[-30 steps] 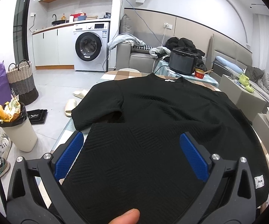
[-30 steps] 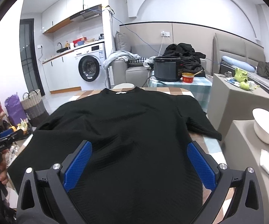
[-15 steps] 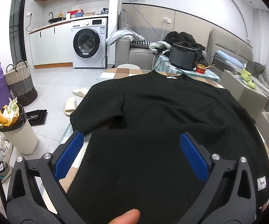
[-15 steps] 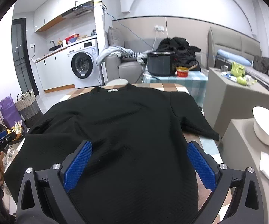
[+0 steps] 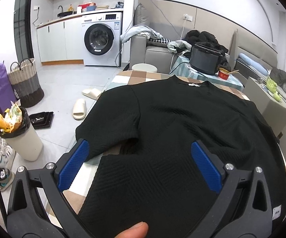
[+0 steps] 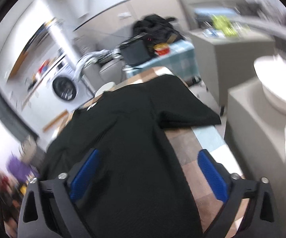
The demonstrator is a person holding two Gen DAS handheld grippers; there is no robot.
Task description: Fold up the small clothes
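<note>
So the black t-shirt (image 5: 182, 130) lies flat on the checkered table (image 5: 135, 77), collar out at 12 o'clock, hem toward the camera, nothing folded yet as far as I can tell. The left sleeve (image 5: 111, 123) hangs a bit past the table edge at 9 o'clock.

The left gripper (image 5: 139, 164) sits over the shirt's left side with its jaws spread wide, blue pads apart, fabric showing between them but nothing pinched. A thumb (image 5: 135, 230) pokes in at 6 o'clock.

The right gripper (image 6: 148, 170) is over the shirt's right edge, tilted, and its view is smeared with motion blur. Its jaws are wide but closing; the side seam runs between them, one pad over cloth at 9 o'clock and the other over bare table at 3. No pad is pressing on anything that I can see.

What could go sideways, in my opinion:
- Closing on the move may grab only the top layer, or miss the edge altogether, so the fold comes out crooked.
- The textured knit looks floppy, so a one-sided pull would drag the whole shirt and bunch it.
- The right sleeve (image 6: 188, 113) lies near the table edge at 2 o'clock and could slide off.
</note>
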